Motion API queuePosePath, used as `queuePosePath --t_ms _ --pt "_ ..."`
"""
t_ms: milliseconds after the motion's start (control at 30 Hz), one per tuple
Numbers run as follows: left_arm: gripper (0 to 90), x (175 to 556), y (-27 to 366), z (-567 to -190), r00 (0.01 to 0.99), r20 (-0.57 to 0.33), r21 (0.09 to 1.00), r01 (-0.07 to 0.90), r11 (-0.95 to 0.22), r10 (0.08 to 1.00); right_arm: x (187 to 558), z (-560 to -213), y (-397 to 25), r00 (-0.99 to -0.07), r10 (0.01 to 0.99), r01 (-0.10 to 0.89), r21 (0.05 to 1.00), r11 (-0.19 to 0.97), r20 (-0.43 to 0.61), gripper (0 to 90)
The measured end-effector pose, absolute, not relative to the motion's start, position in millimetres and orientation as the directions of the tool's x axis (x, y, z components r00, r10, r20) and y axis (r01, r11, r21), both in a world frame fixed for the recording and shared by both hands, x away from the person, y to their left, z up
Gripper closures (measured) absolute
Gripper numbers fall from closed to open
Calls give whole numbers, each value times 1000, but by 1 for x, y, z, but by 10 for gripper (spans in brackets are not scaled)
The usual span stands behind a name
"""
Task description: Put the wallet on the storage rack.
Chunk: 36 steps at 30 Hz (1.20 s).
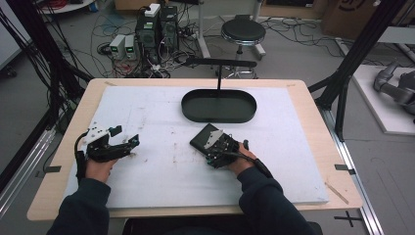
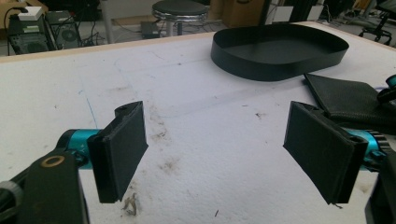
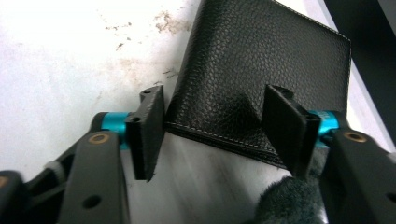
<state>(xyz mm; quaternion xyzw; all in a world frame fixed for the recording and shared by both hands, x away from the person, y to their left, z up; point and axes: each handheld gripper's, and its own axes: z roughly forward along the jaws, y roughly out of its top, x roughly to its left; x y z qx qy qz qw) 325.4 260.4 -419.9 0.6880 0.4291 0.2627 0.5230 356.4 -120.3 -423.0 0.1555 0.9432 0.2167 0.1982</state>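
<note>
A white, scuffed mat [image 1: 161, 147] covers the wooden desk [image 1: 313, 112]; cables and a stool [image 1: 243, 32] crowd the frame's top. Centre-right, the right claw [image 3: 212, 126] stands part-open over a black wallet [image 3: 266, 60], below the oval tray [image 1: 219, 106]. Lower left, the left claw [image 2: 219, 154] gapes wide, empty.

A pale wooden table [image 1: 313, 105] carries a white foam mat [image 1: 161, 171], smudged with brown marks. Beyond its far edge the grey concrete floor [image 1: 293, 54] is strewn with tangled black cables [image 1: 105, 29]. Two dark computer towers [image 1: 159, 27] stand there with small grey power boxes [image 1: 123, 46] beside them. A round black stool on a chrome post [image 1: 242, 33] sits near the table. Black metal frame struts [image 1: 359, 46] rise at the right, and brown cardboard boxes [image 1: 342, 14] line the back.
</note>
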Motion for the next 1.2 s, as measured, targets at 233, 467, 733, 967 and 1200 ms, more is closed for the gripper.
queuePosePath --t_ms 233,467,733,967,1200 --pt "208 325 261 -420 488 -91 945 318 -80 868 350 -418 -119 -883 340 149 494 856 -324 753" --pt "208 326 262 -420 483 -95 944 320 -75 871 354 -404 -128 -883 401 185 606 774 -242 782" --pt "209 326 265 -420 472 -105 945 320 -59 875 353 -380 -135 -886 432 199 701 685 -171 794" --pt "209 326 266 -420 471 -106 945 321 -58 876 345 -354 -129 -930 367 202 818 538 -12 803" --pt "210 325 266 -420 469 -107 946 320 -55 877 357 -362 -135 -882 472 288 811 509 17 803"
